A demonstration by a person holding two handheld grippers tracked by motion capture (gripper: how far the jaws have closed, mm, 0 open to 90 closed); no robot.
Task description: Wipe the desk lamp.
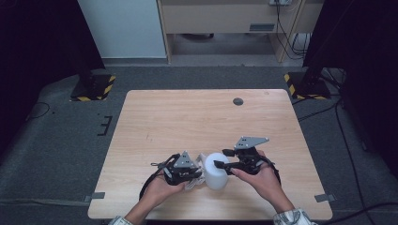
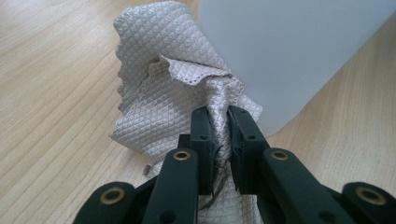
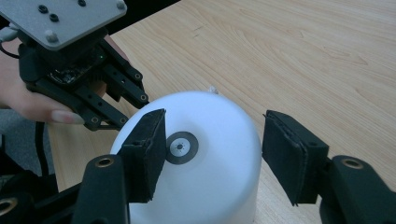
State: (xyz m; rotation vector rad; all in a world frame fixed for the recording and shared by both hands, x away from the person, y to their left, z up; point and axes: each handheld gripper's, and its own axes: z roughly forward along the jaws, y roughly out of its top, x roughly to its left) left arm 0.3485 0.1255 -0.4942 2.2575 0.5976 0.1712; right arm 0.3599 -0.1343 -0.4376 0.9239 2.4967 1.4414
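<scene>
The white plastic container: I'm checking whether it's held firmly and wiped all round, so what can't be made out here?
- High view: the white plastic container is too small to show pad contact; the right gripper covers its side.
- Right gripper view: its base is cut off by the bottom edge; whether the pads press it is unclear.
- Left gripper view: the left gripper pinches the grey quilted cloth; the cloth hides any contact with the container.

Black two-jaw left claw (image 1: 184,172) and right claw (image 1: 228,165), each topped with a grey three-cornered plate and trailing a black cable. Brass-ringed pivots, small screws on the jaws. Pale checked sleeves (image 1: 292,218) at both wrists.
</scene>
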